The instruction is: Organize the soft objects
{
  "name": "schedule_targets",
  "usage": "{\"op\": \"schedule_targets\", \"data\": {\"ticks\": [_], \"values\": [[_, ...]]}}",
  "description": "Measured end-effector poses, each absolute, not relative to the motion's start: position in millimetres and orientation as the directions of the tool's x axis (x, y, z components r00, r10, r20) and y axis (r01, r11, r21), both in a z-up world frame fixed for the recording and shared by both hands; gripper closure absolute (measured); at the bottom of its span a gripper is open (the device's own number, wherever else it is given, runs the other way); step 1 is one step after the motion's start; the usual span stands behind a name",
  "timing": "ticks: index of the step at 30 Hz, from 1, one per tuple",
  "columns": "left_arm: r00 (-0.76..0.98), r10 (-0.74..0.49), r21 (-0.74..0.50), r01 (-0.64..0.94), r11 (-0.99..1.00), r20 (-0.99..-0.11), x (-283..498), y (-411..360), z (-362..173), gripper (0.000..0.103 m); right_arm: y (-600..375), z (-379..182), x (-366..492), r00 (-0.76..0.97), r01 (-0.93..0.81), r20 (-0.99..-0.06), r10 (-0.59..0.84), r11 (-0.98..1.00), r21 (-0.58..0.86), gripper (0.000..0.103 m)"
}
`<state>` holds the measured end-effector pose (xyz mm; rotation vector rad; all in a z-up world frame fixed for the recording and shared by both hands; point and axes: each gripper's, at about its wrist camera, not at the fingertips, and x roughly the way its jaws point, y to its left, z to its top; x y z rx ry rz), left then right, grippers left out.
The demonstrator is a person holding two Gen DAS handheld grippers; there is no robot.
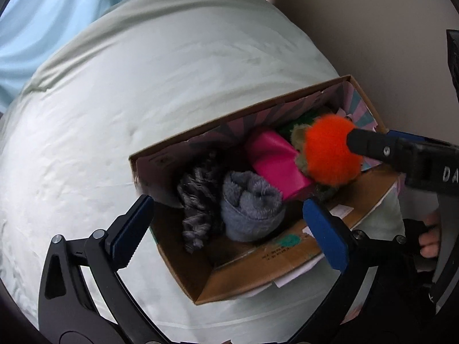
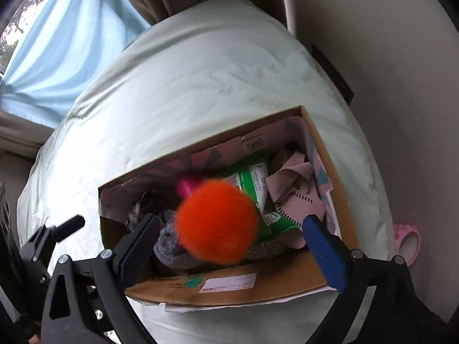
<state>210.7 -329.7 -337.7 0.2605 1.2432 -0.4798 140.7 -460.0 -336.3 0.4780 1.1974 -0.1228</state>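
An open cardboard box [image 1: 258, 261] lies on a pale green bed. Inside are a grey rolled towel [image 1: 249, 209], a dark grey knit piece [image 1: 198, 200] and a pink bundle [image 1: 275, 160]. An orange pom-pom [image 1: 332, 152] hangs over the box's right part, blurred in the right wrist view [image 2: 216, 220]. My right gripper [image 2: 232, 240] is open, with the pom-pom between its spread fingers and touching neither. My left gripper [image 1: 229, 229] is open and empty over the box's near left corner.
The box [image 2: 258, 283] also holds a green packet [image 2: 255, 183] and pink patterned cloth [image 2: 292, 183]. The bed sheet [image 1: 143, 100] spreads left and beyond. A wall stands at right, a blue curtain [image 2: 66, 46] at far left, and a pink object [image 2: 407, 240] on the floor.
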Motion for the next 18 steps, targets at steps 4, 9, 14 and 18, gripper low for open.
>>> {"op": "schedule_targets", "data": {"ticks": [4, 9, 14, 18], "values": [[0.248, -0.208, -0.067, 0.478, 0.876, -0.946, 207.6, -326.5, -333.7, 0.0, -462.5, -333.7, 140.3, 0.365, 0.345, -0.919, 0.151, 0.895, 0.284, 0.004], [0.276, -0.219, -0.068, 0.469, 0.881, -0.936, 202.7, -320.2, -317.0, 0.0, -459.5, -323.1, 137.5, 0.376, 0.334, -0.915, 0.144, 0.9, 0.279, 0.004], [0.32, -0.237, -0.07, 0.457, 0.887, -0.917, 193.6, -308.8, -287.6, 0.0, -448.2, -295.1, 130.9, 0.415, 0.296, -0.901, 0.126, 0.918, 0.264, 0.004], [0.366, -0.253, -0.082, 0.424, 0.902, -0.895, 181.5, -286.0, -253.6, 0.0, -431.8, -263.4, 125.0, 0.448, 0.252, -0.888, 0.109, 0.937, 0.242, 0.004]]}}
